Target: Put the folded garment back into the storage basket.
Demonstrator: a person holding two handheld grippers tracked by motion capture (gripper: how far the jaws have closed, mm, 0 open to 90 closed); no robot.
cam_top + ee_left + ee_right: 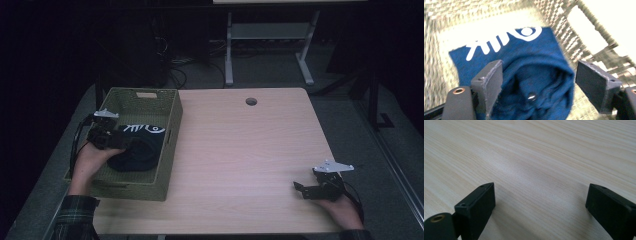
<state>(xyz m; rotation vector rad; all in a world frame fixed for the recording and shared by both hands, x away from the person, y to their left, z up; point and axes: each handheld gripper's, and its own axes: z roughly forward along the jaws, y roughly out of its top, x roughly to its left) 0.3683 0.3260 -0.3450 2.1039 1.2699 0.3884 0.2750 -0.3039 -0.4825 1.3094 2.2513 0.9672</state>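
Note:
A folded dark blue garment with white print lies inside the woven basket at the table's left. My left gripper hangs over it inside the basket. In the left gripper view the jaws stand wide apart above the blue garment, whose cloth lies between and below them, not pinched; my left gripper is open. My right gripper rests low over the table near the front right corner. In the right gripper view my right gripper is open with bare wood between its jaws.
The light wooden table has a round cable hole near its far edge. The basket wall has a handle slot beyond the garment. Behind the table stand a white desk frame and cables on a dark floor.

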